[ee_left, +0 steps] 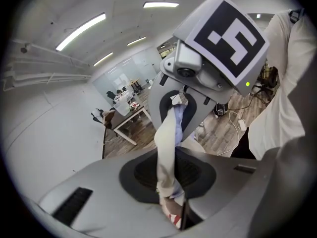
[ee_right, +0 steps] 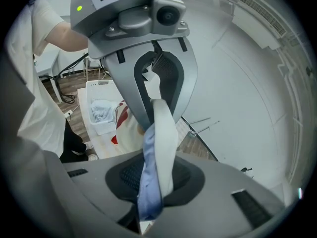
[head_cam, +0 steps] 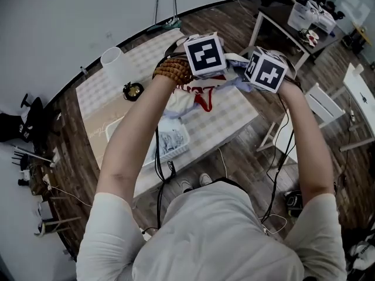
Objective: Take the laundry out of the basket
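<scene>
Person's arms (head_cam: 132, 139) hold left claw (ee_left: 171, 192) and right claw (ee_right: 150, 202) clenched on one white, red-printed garment (head_cam: 196, 98).

Here's the surface (head_cam: 234, 122), dressed in a pale checked cloth, standing on the dark wood floor (head_cam: 243, 168). A white basket (head_cam: 183, 151) sits near its closest edge with crumpled bluish cloth (head_cam: 170, 139) inside. Farther back stand a translucent white tub (head_cam: 115, 60) and, just beside it, a small dark round item (head_cam: 133, 91).
</scene>
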`<state>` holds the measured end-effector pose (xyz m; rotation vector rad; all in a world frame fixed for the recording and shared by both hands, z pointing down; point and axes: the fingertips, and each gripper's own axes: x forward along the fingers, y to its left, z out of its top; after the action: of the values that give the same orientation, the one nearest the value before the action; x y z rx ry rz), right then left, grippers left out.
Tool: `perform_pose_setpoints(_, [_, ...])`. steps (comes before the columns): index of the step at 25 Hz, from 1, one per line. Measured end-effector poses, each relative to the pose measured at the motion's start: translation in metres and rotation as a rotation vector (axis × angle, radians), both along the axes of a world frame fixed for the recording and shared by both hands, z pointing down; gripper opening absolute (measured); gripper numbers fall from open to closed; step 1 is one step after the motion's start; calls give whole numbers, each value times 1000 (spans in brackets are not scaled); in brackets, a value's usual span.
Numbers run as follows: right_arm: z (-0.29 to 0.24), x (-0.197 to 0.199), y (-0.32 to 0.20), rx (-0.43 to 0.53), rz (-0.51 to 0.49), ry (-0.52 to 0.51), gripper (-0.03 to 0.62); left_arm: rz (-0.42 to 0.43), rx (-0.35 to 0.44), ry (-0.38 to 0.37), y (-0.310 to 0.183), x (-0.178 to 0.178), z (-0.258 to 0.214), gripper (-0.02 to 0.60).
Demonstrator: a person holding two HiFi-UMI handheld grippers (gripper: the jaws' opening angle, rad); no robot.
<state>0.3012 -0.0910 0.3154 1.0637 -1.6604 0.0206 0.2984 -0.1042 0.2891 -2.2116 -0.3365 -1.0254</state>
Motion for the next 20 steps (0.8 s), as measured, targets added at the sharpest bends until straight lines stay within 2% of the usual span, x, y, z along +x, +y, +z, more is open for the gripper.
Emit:
perform_pose_setpoints(6, [9, 28, 23, -5, 62, -12, 79, 49, -40, 7, 21, 29, 9, 75])
perform_pose_setpoints(12, [14, 49, 29, -3, 97, -7, 78, 74, -59, 31, 28, 51, 14, 75])
perform_pose_setpoints(20, [19, 71, 35, -21, 134, -5, 78, 109, -84, 24, 35, 74, 21, 74])
